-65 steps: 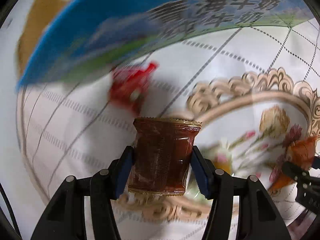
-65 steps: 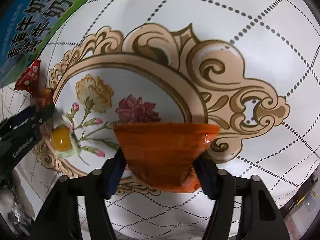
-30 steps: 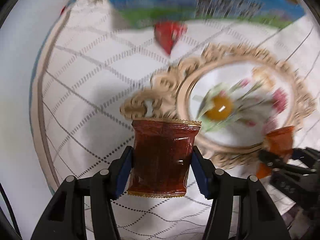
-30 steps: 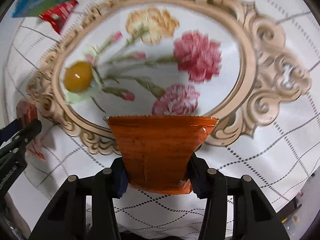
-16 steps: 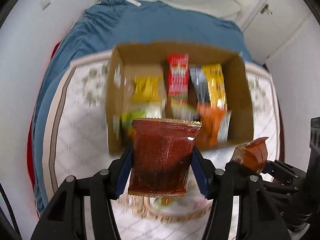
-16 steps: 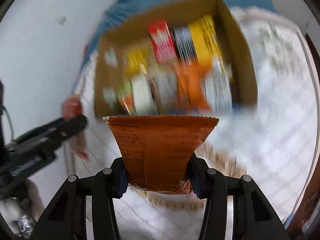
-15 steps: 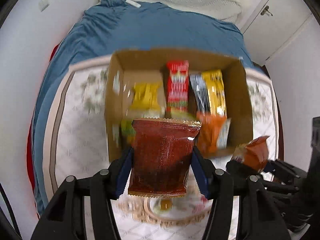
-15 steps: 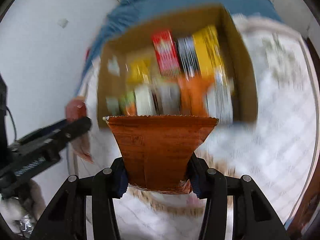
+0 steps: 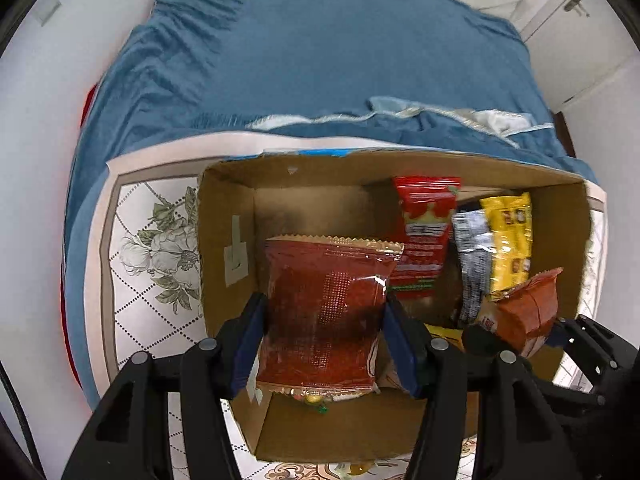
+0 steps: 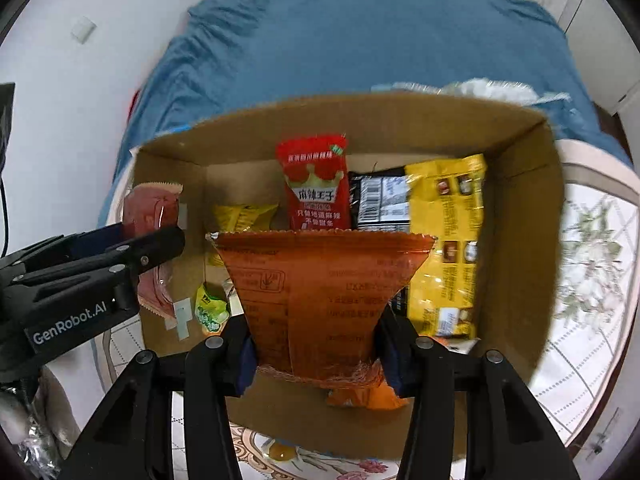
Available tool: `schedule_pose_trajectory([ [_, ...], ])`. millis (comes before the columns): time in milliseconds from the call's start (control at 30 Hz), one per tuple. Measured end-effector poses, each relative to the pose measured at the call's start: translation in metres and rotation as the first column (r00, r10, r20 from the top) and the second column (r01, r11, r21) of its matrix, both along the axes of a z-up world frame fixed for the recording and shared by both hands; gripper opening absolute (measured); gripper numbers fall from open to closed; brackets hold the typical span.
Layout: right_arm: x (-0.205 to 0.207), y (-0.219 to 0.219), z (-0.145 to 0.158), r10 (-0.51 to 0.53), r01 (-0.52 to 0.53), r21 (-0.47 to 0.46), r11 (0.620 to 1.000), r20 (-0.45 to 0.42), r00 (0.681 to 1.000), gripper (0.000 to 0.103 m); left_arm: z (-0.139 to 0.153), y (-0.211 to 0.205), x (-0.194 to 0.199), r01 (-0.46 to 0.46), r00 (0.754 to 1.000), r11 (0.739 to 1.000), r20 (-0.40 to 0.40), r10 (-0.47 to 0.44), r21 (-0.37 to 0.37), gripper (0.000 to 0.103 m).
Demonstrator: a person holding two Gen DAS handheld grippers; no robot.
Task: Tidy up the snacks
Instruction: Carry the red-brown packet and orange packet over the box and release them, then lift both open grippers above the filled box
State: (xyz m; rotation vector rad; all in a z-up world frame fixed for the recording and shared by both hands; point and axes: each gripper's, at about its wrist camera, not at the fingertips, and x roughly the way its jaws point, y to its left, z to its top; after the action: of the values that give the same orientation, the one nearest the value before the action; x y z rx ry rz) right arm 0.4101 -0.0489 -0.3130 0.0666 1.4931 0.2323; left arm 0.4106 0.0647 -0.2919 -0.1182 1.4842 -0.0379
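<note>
Both grippers are now hovering over the cardboard box [image 9: 224,216] instead of the tablecloth: the left gripper [image 9: 324,320] is clamping a dark red packet [image 9: 324,304], the right gripper [image 10: 316,336] an orange packet [image 10: 320,280], ready for dropping in.

Both wrist views look down — close — into one cardboard box [image 9: 224,216] [image 10: 516,216].

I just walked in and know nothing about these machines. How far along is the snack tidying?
Well along, it seems. Done: the cardboard box already holds several packets, among them a red one and a yellow one. In hand: the left tool grips a dark red packet and the right tool an orange packet, both at the box opening. Left: releasing both inside. Whether more snacks wait outside cannot be seen.
</note>
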Motion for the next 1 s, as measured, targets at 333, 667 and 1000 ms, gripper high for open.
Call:
schedule_pose_trajectory([
  [333,0.008,0.003,-0.02,0.012,-0.014,-0.075,0.997,-0.016,1.0,0.102,-0.013,0.02,-0.002,-0.055,0.998,0.998,0.019,0.056,-0.025,0.085],
  [667,-0.021,-0.022,-0.002,-0.037,0.044,-0.117,0.992,0.057,0.998,0.102,0.008,0.014,-0.037,-0.068,0.991,0.997,0.113,0.07,-0.022,0.085],
  [1000,-0.075,-0.041,0.032,-0.055,0.085,-0.143,0.986,0.206,0.977,0.102,0.05,-0.006,-0.096,-0.045,0.958,0.999,0.284,0.037,0.022,0.102],
])
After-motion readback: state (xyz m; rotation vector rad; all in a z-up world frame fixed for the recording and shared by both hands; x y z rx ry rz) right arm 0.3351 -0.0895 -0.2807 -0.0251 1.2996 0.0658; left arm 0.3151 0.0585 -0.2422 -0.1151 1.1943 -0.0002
